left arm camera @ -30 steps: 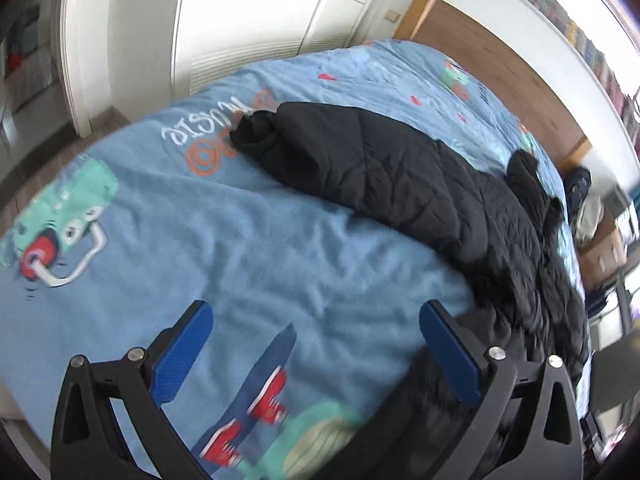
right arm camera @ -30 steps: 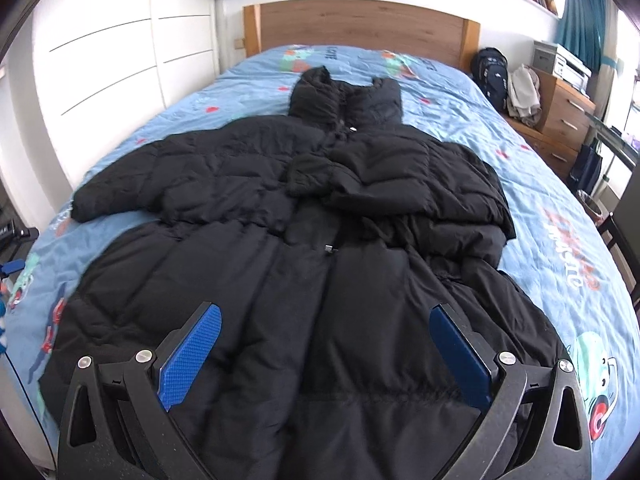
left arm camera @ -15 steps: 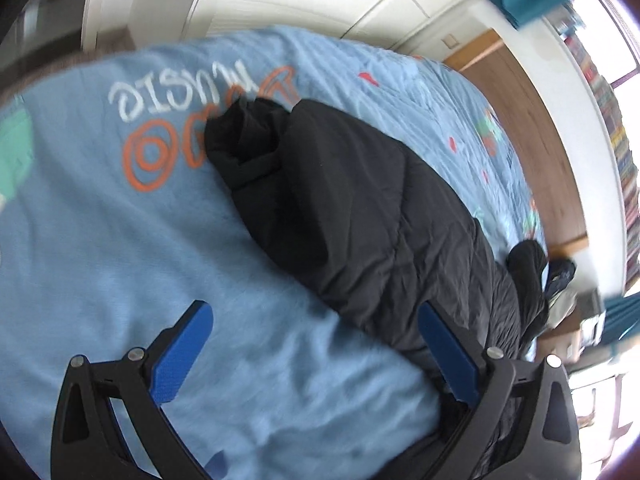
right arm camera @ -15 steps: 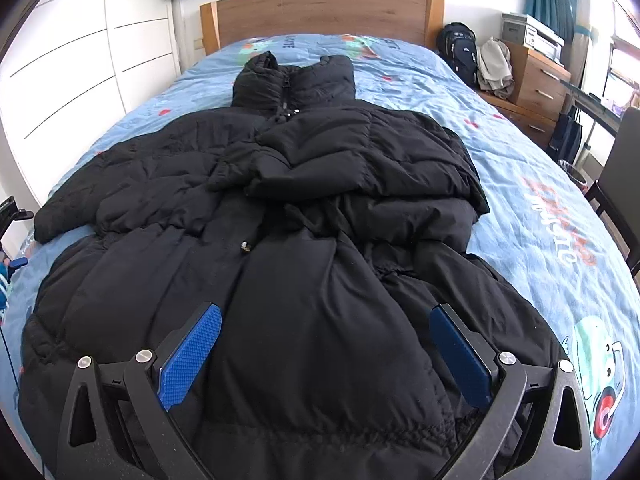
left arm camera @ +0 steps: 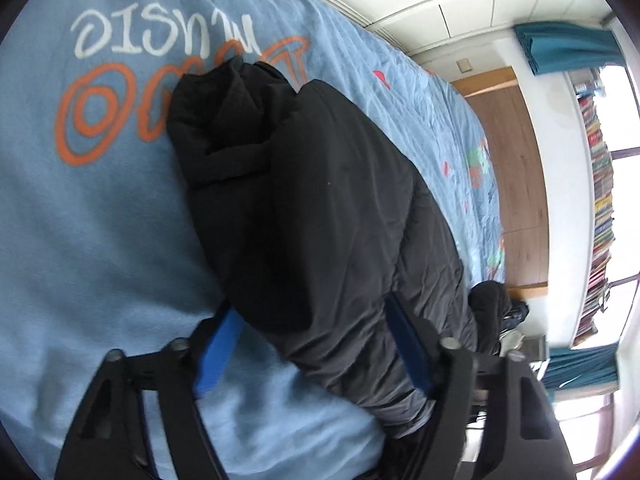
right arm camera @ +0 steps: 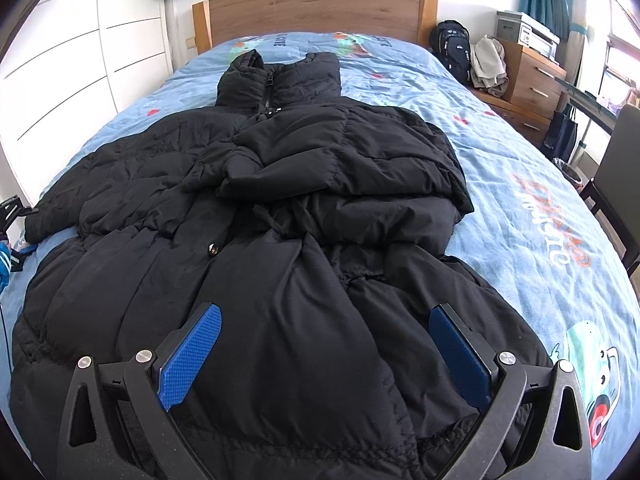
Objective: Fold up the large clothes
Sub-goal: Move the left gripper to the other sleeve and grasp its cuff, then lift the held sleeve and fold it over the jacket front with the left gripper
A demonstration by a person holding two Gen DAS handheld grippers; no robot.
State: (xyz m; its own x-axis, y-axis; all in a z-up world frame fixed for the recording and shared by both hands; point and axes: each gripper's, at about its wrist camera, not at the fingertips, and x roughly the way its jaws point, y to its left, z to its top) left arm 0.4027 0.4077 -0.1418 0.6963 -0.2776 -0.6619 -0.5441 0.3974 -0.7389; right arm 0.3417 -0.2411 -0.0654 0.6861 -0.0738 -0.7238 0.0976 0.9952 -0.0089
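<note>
Across the blue cartoon bedspread (right arm camera: pixel 532 184) lies a black puffer coat (right arm camera: pixel 280 280); left gripper (left arm camera: pixel 316 344) closes around its outstretched sleeve (left arm camera: pixel 304 216) for folding, right gripper (right arm camera: pixel 324 352) hovers spread above the hem.

Left gripper (left arm camera: pixel 316 344): tilted downward and rolled to one side; jaws closing, a sleeve of the black coat (left arm camera: pixel 320 208) between the blue pads, which sit close against its two flanks; whether they press yet cannot be told.
Right gripper (right arm camera: pixel 324 354): tilted downward, level across; jaws spread wide above the coat's lower front, blue pads clear of the fabric, nothing gripped.
</note>
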